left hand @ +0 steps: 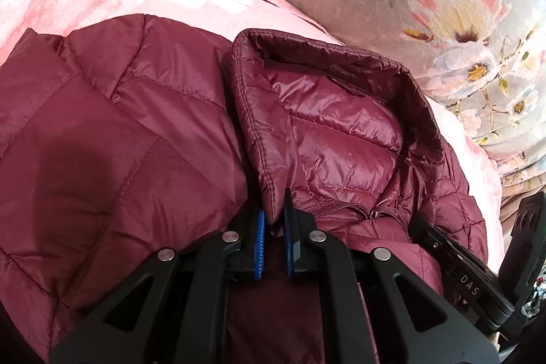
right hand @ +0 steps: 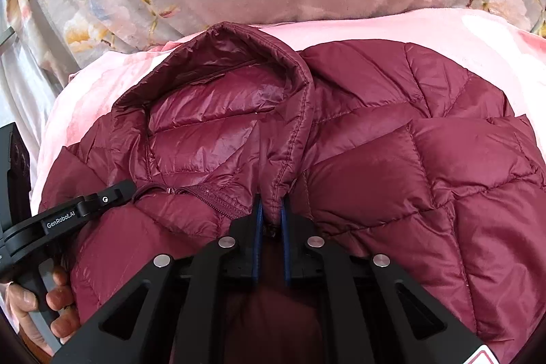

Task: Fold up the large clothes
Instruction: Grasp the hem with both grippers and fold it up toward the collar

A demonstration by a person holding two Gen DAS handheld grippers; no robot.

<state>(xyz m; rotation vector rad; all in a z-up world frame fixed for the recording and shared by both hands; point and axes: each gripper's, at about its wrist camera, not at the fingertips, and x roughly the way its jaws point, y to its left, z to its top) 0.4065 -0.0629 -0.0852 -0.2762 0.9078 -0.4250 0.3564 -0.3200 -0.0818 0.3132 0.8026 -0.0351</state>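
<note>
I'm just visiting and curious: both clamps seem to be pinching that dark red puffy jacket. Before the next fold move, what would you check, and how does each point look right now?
1. Left gripper shut on the hood edge of the jacket: ok.
2. Right gripper shut on the hood's other edge: ok.
3. Zipper caught in either grip: ok, it lies beside the pads.
4. Jacket lying on the pink blanket, nothing on top: ok.
5. Sleeves laid flat: cannot tell, out of view.
6. Hood lining smoothed: not ok, it gapes open and is wrinkled.
</note>
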